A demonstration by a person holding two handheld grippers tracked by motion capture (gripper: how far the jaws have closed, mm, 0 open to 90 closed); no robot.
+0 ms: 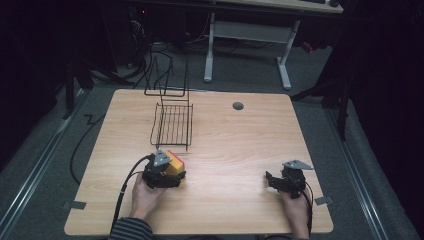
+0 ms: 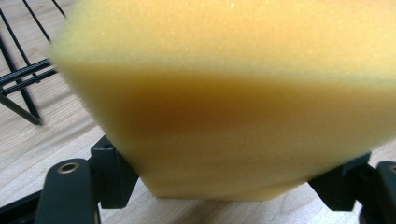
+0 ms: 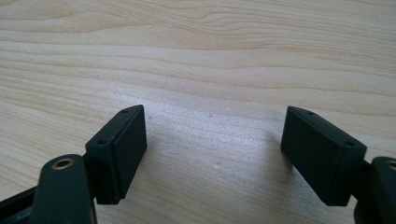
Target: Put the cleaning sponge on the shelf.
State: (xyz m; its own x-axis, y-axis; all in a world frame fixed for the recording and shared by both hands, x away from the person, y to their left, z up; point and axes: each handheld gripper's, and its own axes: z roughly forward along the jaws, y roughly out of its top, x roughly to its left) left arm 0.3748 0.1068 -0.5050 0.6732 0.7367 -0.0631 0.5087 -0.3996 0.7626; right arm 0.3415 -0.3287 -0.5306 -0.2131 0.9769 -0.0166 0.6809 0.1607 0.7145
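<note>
A yellow sponge (image 2: 224, 107) sits clamped between the left gripper (image 2: 224, 186)'s jaws, just short of the black wire rack (image 1: 172, 122) at the wooden table (image 1: 240, 140)'s far side. The right gripper (image 3: 212, 154), well right of the rack, hangs with jaws spread over bare wood.

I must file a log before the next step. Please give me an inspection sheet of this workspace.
Surface: wooden table, with a grey grommet at the far side.
Job's things: yellow sponge with red face; black wire rack beyond it.
Clutter: nothing seen.
Grippers: left gripper shut on the sponge; right gripper open over bare wood.
Cables: black cable trails from the left gripper.
Surroundings: dark room, white-legged desk behind.
</note>
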